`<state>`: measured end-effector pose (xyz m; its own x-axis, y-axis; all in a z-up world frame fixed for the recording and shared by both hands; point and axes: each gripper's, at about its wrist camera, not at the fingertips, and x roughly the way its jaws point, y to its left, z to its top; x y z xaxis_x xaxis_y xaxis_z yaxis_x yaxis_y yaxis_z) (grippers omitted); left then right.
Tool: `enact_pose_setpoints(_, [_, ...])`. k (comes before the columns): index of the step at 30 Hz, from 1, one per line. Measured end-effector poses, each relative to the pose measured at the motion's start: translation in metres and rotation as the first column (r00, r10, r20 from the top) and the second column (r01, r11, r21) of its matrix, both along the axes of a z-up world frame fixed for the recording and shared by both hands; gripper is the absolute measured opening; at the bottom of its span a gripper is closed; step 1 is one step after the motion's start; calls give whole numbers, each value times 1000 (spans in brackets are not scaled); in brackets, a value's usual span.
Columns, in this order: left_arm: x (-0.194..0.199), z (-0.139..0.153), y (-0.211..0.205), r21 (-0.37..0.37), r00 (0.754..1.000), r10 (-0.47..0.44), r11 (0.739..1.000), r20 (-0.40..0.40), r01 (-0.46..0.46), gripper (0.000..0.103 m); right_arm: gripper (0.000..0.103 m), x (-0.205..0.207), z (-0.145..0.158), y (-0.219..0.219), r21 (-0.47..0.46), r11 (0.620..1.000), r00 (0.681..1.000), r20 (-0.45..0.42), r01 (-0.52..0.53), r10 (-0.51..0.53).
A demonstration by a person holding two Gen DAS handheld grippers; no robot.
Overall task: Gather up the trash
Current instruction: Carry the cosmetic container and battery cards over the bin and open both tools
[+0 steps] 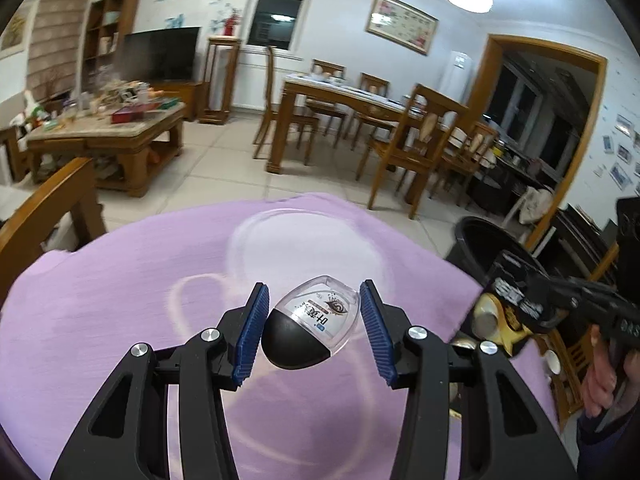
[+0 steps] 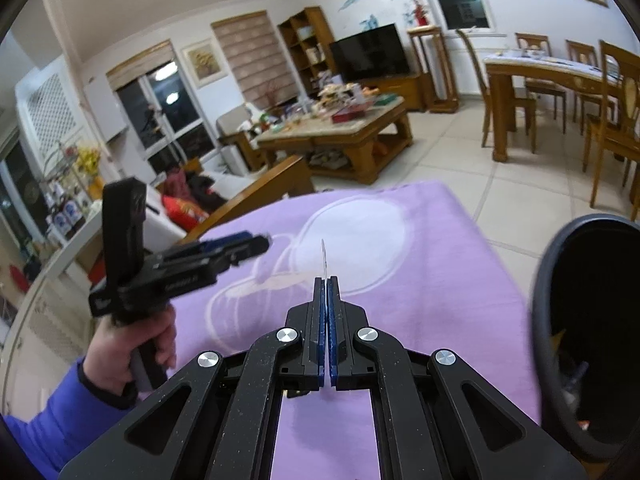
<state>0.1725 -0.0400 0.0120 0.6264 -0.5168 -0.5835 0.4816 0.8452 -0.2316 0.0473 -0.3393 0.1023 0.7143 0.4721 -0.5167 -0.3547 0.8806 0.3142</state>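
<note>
While the left gripper (image 1: 314, 318) straddles a small bottle (image 1: 310, 328) lying on the purple cloth (image 1: 120, 300) that covers the counter, its blue fingers (image 1: 252, 336) stand apart on either side of the bottle. The left pad appears to touch the black cap; the right pad shows a gap to the clear body. The bottle is therefore not yet grasped.

The right gripper (image 2: 327, 304) has its fingers pressed together on a thin flat item, seen edge-on in the right wrist view. In the left wrist view the same gripper holds what appears to be a black-and-gold wrapper (image 1: 504, 312) beside the black bin (image 1: 476, 236). The bin stands just off the right edge of the counter, with some debris visible inside it.

Step in hand, as judged: pickup of the bottle with the left gripper, and disposal of the wrapper with the right.

Next move requirements:
1. Clench the left fingers evenly on the bottle; the rounded cap may slip.
2. Carry the right gripper over the bin opening before releasing.
</note>
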Motion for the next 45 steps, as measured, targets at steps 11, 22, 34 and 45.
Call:
enact_pose_setpoints(11, [-18, 28, -106, 26, 986, -161, 987, 43, 160, 35, 2, -27, 19, -117, 81, 986, 987, 55, 147, -152])
enact_pose_setpoints(22, [-9, -6, -142, 192, 980, -192, 961, -57, 200, 35, 2, -52, -1, -201, 131, 970, 976, 36, 207, -213])
enact_pose_setpoints(34, [1, -63, -116, 350, 963, -253, 897, -95, 270, 54, 2, -38, -14, -177, 157, 978, 990, -2, 140, -142])
enact_pose_setpoints(45, [-11, -53, -128, 293, 957, -280, 911, -75, 289, 43, 2, -39, -3, -171, 164, 975, 987, 25, 152, -158])
